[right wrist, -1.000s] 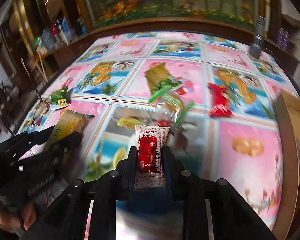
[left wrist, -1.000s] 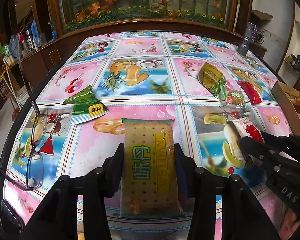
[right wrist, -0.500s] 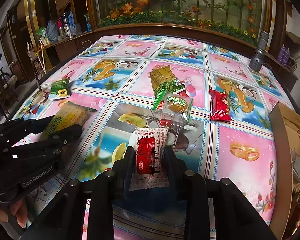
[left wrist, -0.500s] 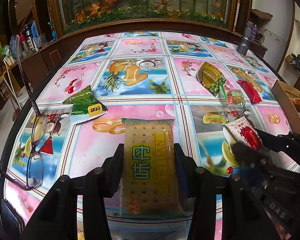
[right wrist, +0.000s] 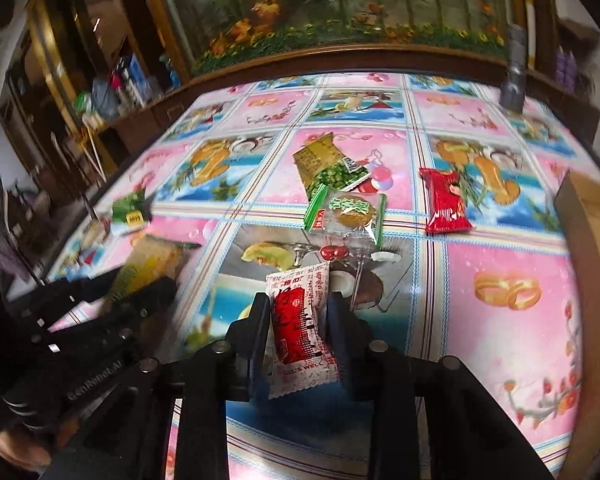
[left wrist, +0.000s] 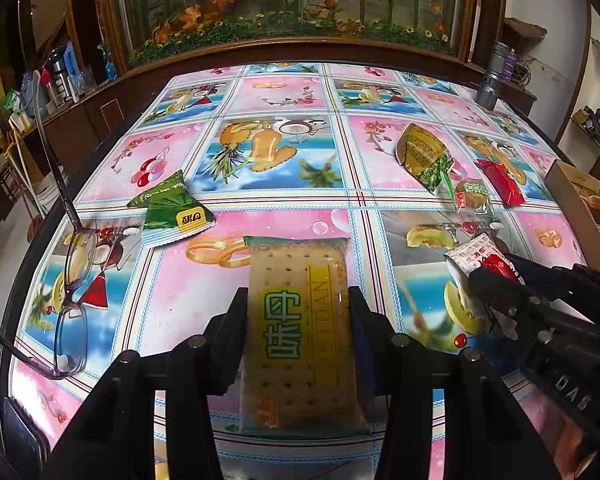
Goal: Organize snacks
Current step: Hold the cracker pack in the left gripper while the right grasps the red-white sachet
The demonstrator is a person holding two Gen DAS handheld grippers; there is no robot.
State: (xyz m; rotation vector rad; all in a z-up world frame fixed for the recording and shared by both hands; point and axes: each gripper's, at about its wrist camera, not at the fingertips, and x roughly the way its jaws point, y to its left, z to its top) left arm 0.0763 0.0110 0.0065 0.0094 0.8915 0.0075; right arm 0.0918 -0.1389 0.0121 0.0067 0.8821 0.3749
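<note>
**Two snacks pinched at once, ready to carry to the box**

Nearest, the left hand-held gripper (left wrist: 298,308) clamps the flat yellow cracker packet (left wrist: 300,332) by its long sides, keeping it level over the table (left wrist: 260,100). The right hand-held gripper (right wrist: 298,312), its jaws closing, squeezes the small red-and-white sachet (right wrist: 298,328), probably to firm the grip. Farther off lie a clear-wrapped round pastry (right wrist: 350,210), a red wrapper (right wrist: 444,200) and a green pea bag (right wrist: 326,168); the brown cardboard box (right wrist: 592,232) at the right edge looks like the destination.
</note>
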